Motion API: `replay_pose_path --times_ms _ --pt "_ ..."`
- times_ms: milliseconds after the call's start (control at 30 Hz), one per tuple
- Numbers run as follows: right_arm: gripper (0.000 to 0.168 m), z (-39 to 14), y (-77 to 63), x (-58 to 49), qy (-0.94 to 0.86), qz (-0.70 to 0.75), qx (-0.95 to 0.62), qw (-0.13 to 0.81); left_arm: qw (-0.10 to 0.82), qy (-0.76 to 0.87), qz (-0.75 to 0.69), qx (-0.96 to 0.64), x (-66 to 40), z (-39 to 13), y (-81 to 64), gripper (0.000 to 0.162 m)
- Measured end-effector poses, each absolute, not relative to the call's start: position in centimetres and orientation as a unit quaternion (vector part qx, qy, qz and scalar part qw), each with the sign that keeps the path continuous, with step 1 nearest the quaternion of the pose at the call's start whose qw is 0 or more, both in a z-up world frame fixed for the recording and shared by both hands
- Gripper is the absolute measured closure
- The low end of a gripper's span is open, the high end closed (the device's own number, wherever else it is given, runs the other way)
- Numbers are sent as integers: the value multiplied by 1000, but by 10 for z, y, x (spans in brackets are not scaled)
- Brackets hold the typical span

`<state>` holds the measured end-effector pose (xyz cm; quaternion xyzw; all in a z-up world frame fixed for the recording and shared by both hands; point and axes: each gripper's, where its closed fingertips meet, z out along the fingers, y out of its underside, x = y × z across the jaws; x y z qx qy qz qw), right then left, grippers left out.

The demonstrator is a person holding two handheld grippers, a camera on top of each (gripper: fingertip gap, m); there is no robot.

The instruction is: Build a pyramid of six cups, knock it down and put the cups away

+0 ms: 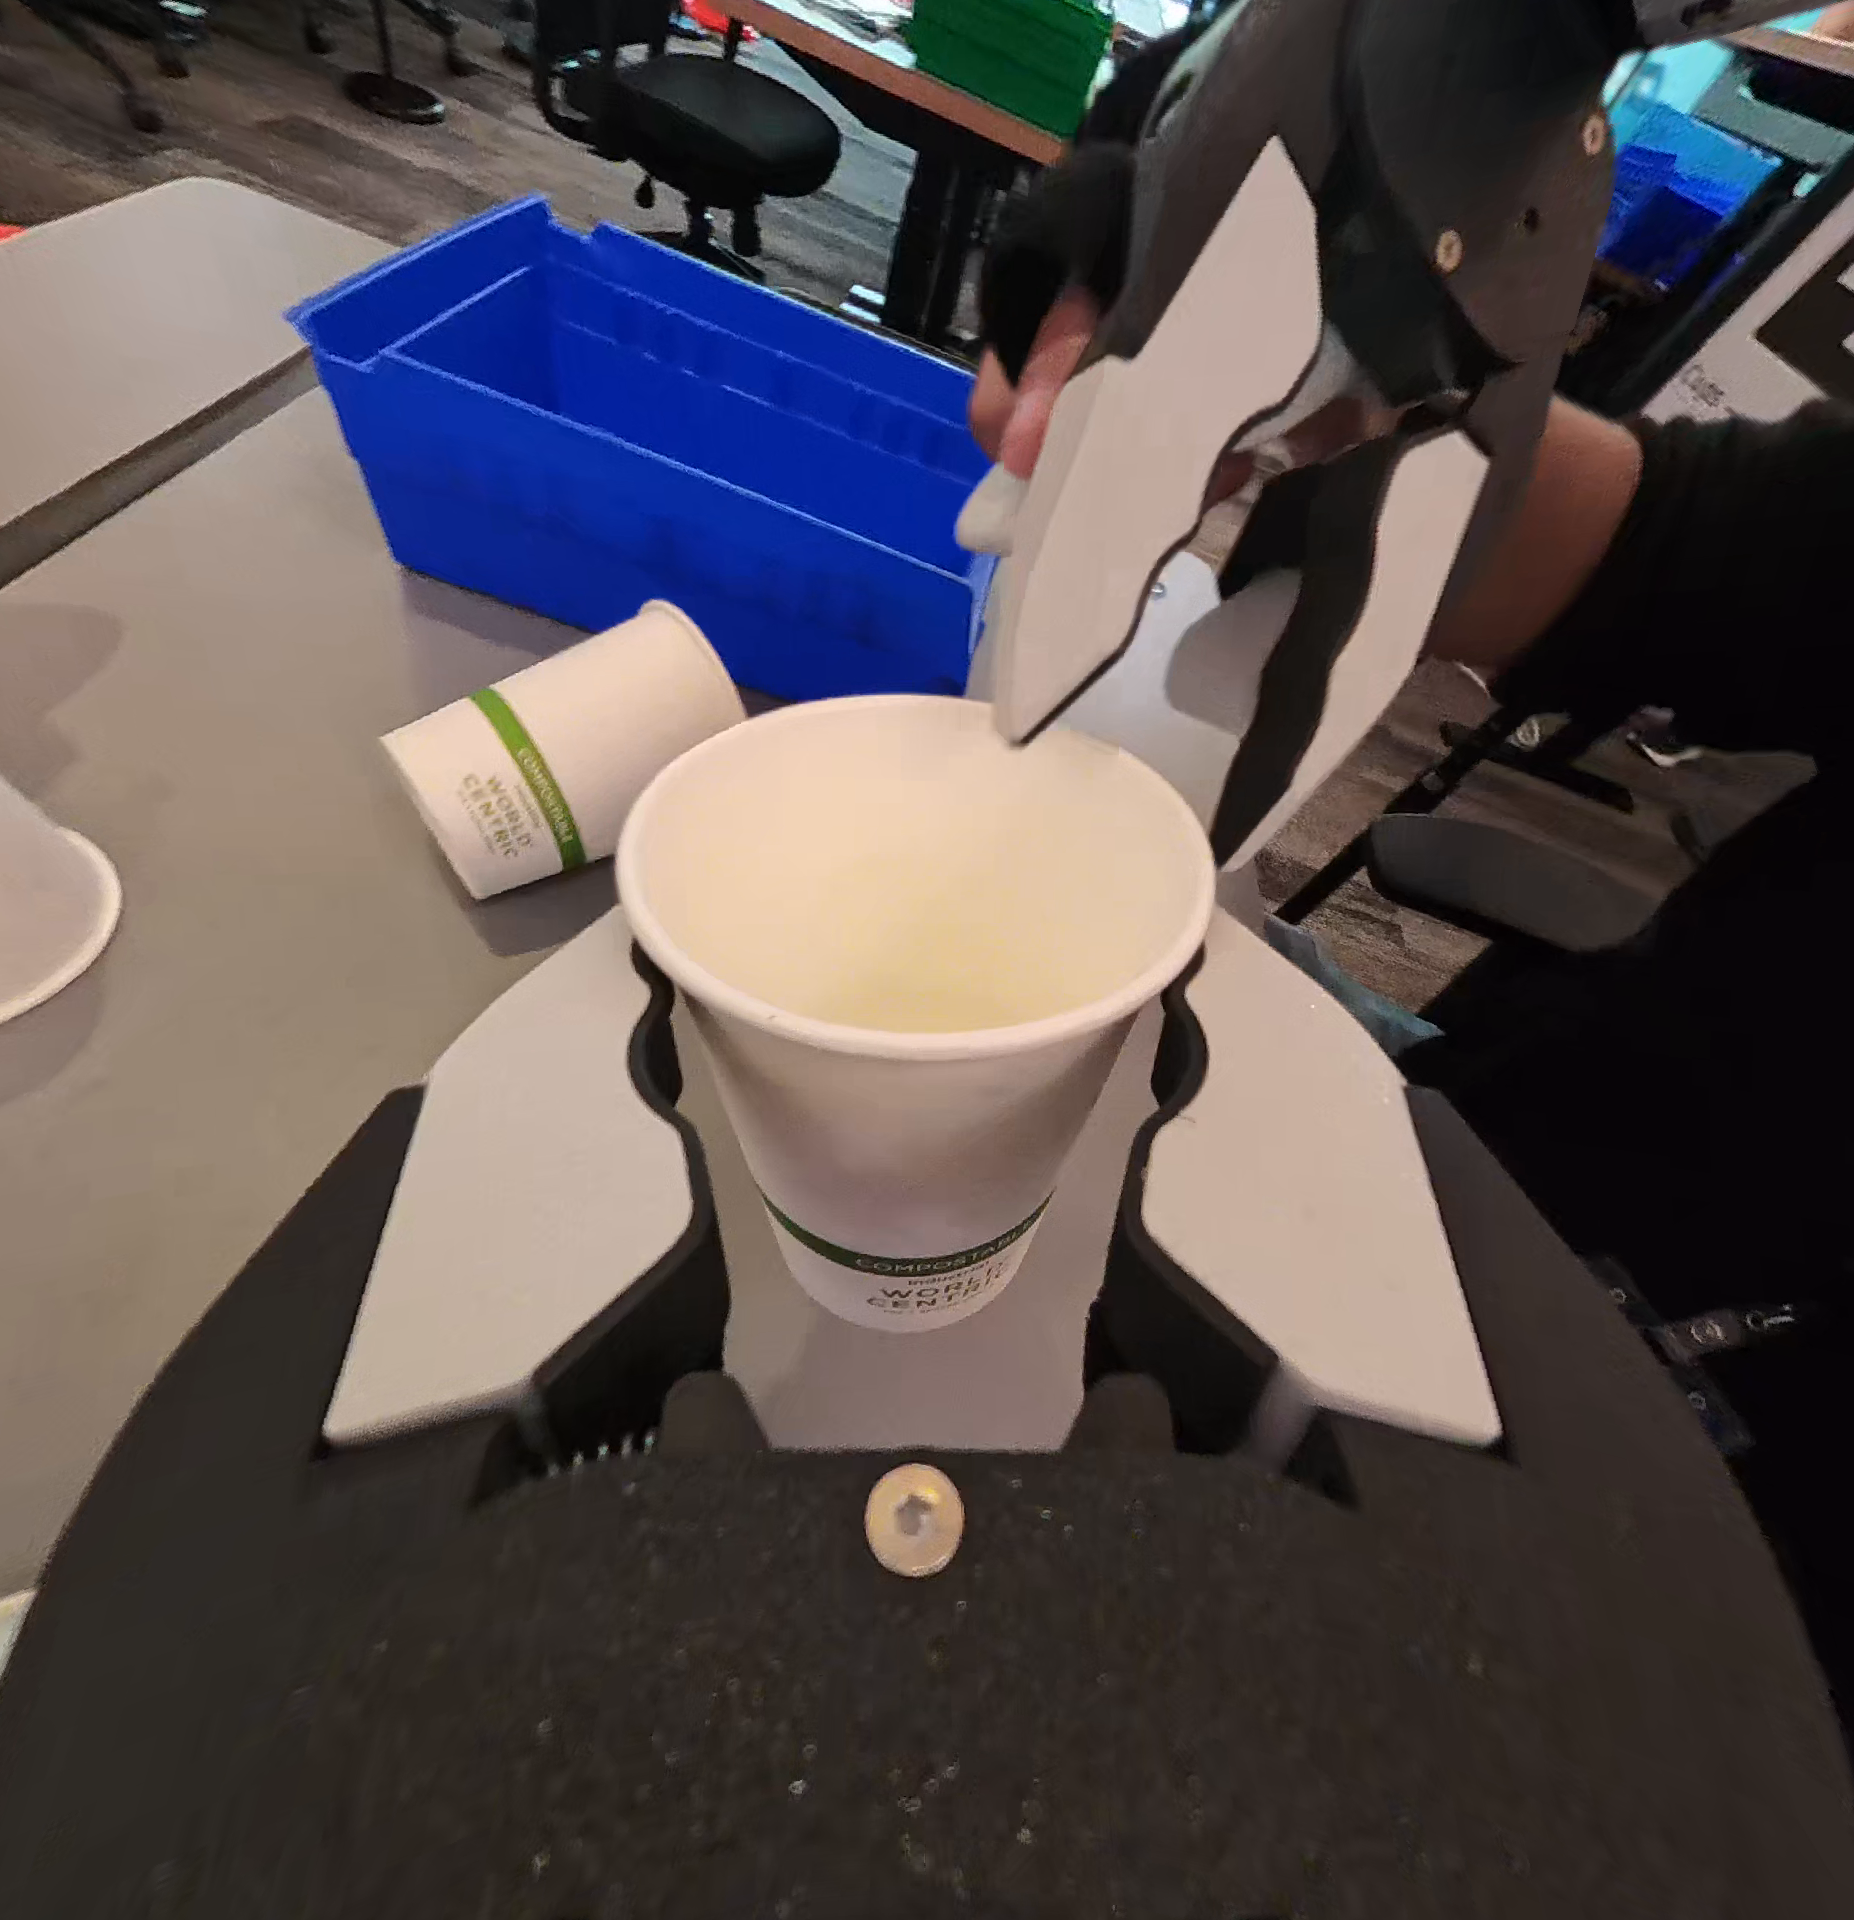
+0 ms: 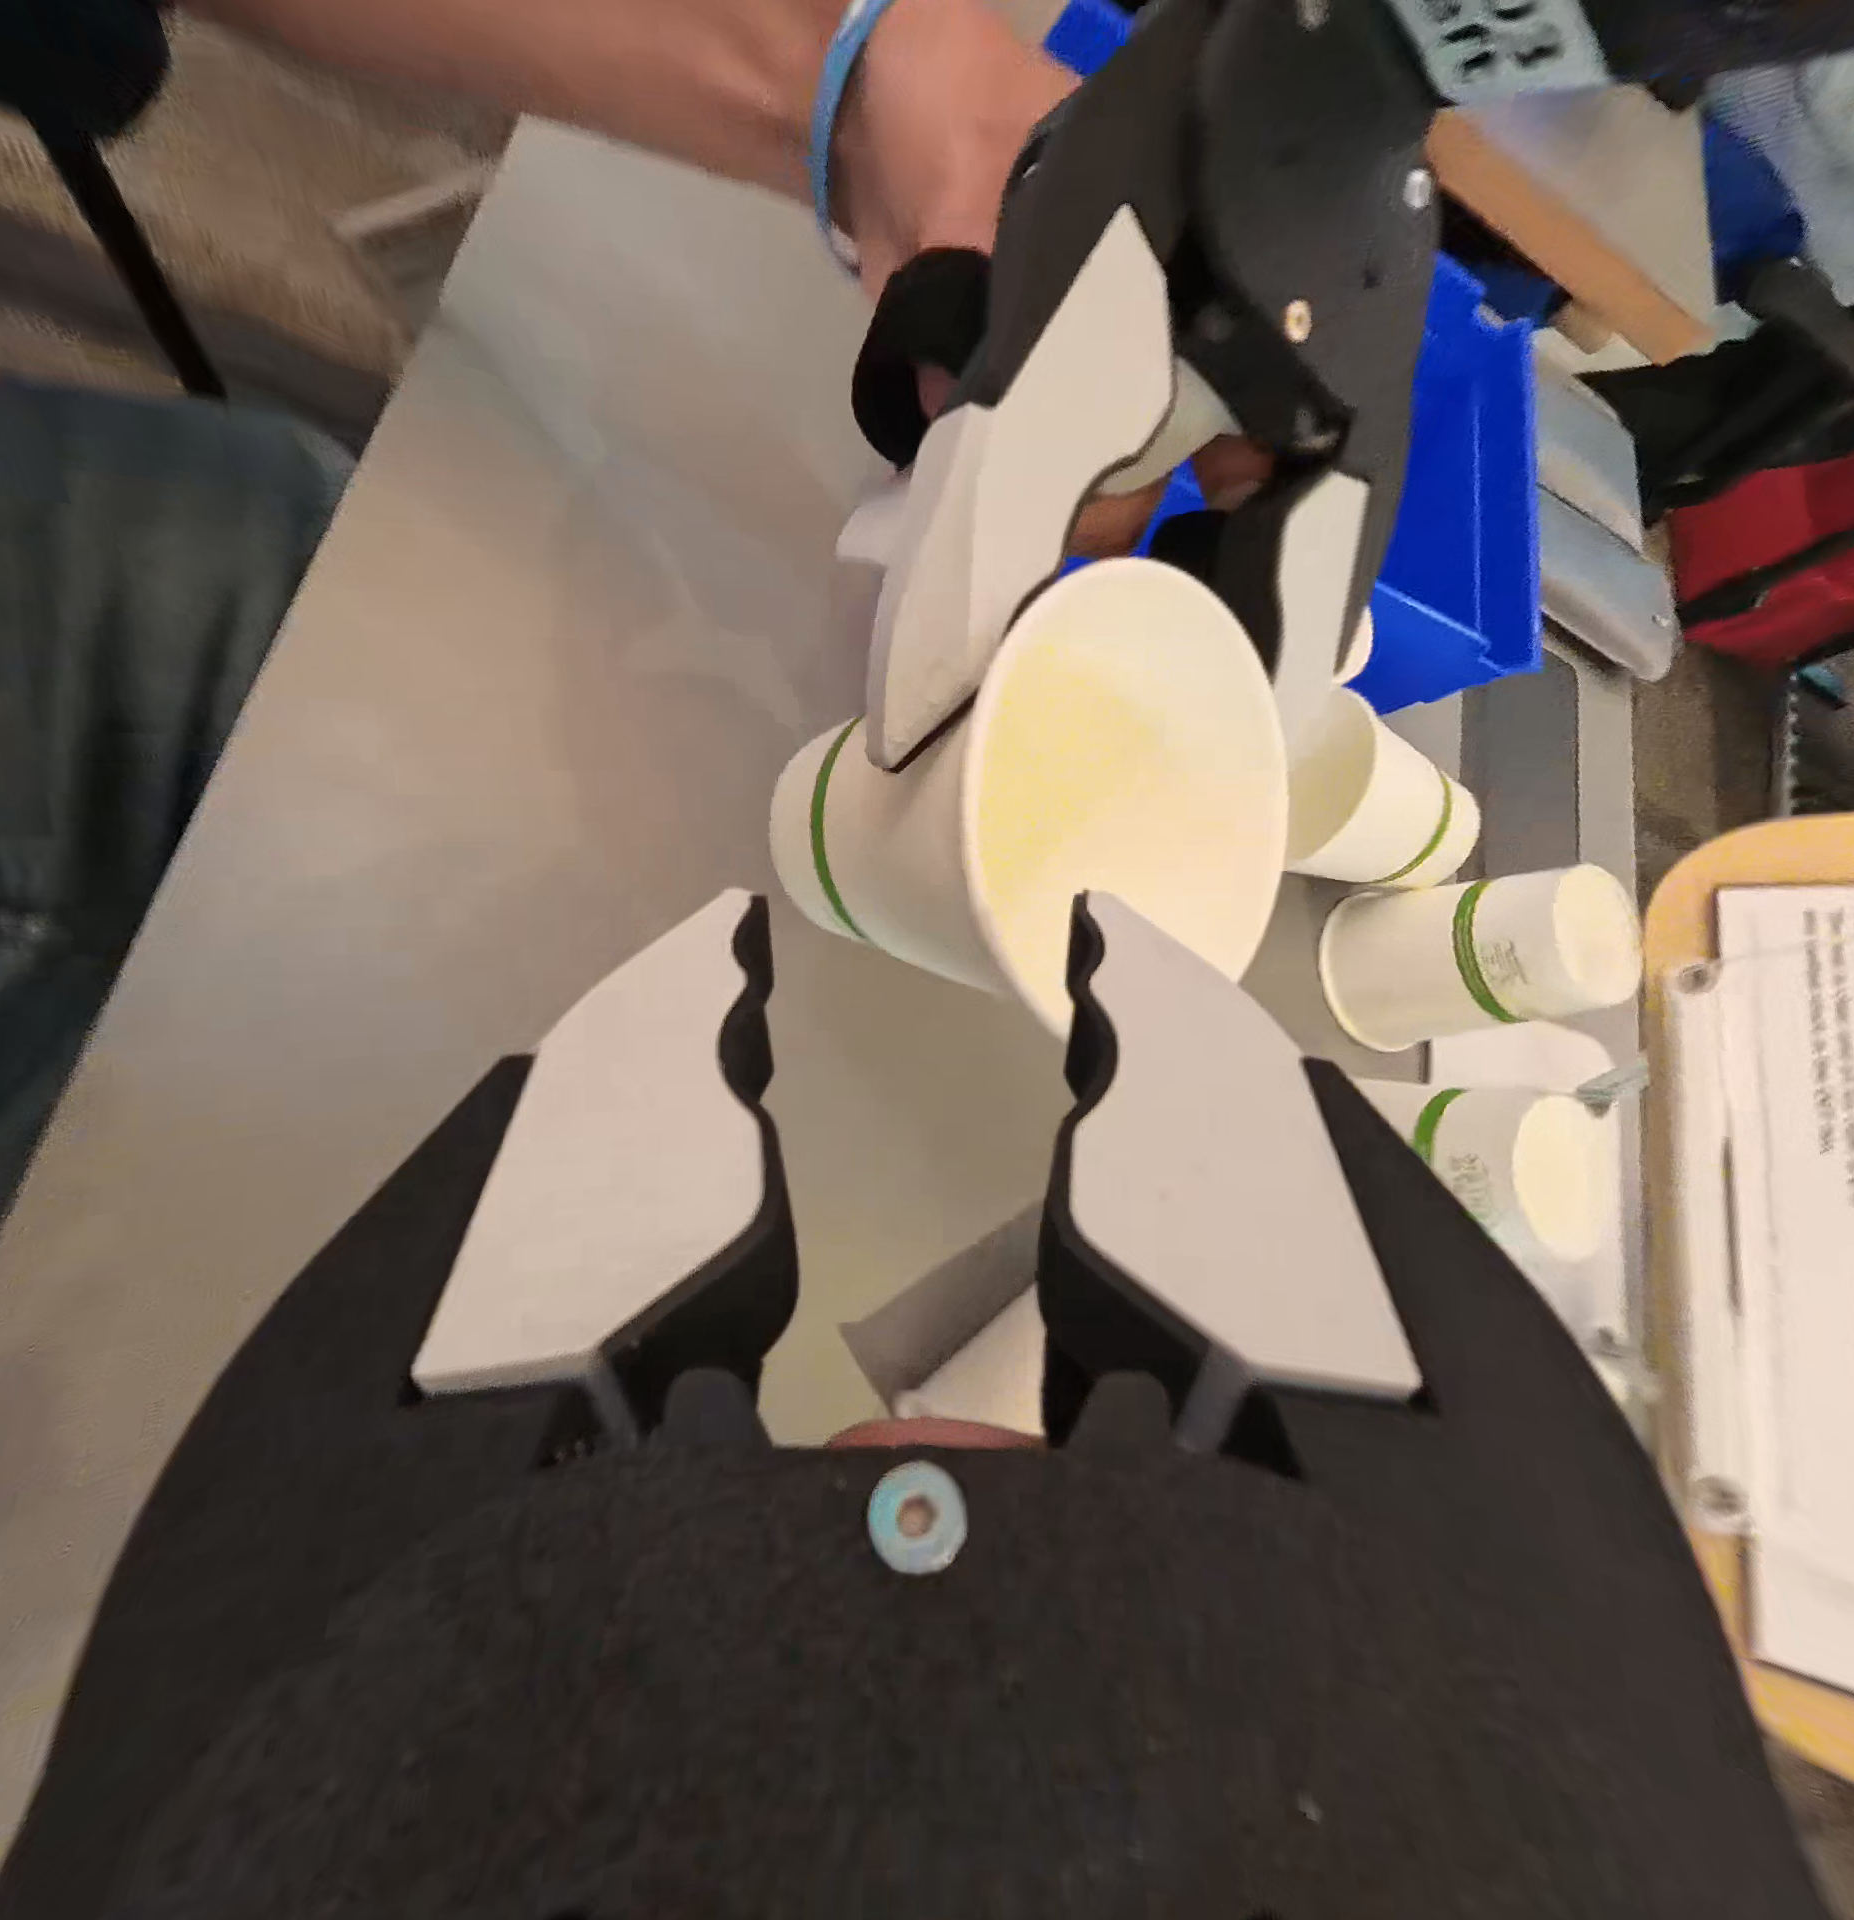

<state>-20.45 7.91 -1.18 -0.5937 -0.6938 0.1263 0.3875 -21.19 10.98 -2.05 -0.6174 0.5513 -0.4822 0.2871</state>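
Left gripper (image 1: 918, 1023) clamped around an upright white cup (image 1: 907, 1039), mouth open, base hidden between the fingers. Right gripper (image 2: 918, 971) spread wide, empty, just beyond that cup's rim. Past the left fingertips, another cup (image 1: 564, 748) on its side before a blue bin (image 1: 632, 447). Third cup (image 1: 24, 904) cut off at left.

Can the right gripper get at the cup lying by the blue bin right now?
Probably yes: right gripper is open and empty, and the lying cup sits exposed beside the blue bin. The held cup stands between, though.
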Motion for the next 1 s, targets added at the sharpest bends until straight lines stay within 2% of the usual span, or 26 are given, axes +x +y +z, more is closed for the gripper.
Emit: replay_pose_path --times_ms 33,67,100,233,300,367,533,667,800,900,1000 --pt "118 -15 82 -207 -706 107 -588 380 286 558 -479 -614 -211 -21 108 72" --pt "129 -20 83 -208 -722 90 -582 364 286 566 -474 -611 -210 -22 107 72" --pt "150 -24 84 -208 -737 74 -575 347 287 571 -470 -609 -209 -23 106 71" --pt "167 -24 86 -210 -743 64 -579 330 316 553 -461 -618 -213 -19 113 71" --pt "168 -20 90 -205 -738 56 -586 329 344 532 -442 -635 -225 -19 118 58" --pt "168 -12 95 -194 -735 29 -594 327 385 502 -415 -653 -241 -19 120 59" --pt "168 28 124 -130 -685 -72 -650 320 471 388 -357 -707 -278 -45 105 74" --pt "167 55 147 -39 -591 -138 -738 295 476 366 -303 -740 -296 -87 84 71" --pt "167 28 153 53 -491 -148 -830 218 491 350 -284 -745 -302 -102 76 73" --pt "167 -16 157 97 -445 -140 -869 167 472 330 -327 -750 -298 -101 78 73" --pt "167 -60 160 122 -426 -124 -888 124 475 334 -309 -753 -300 -105 84 73"
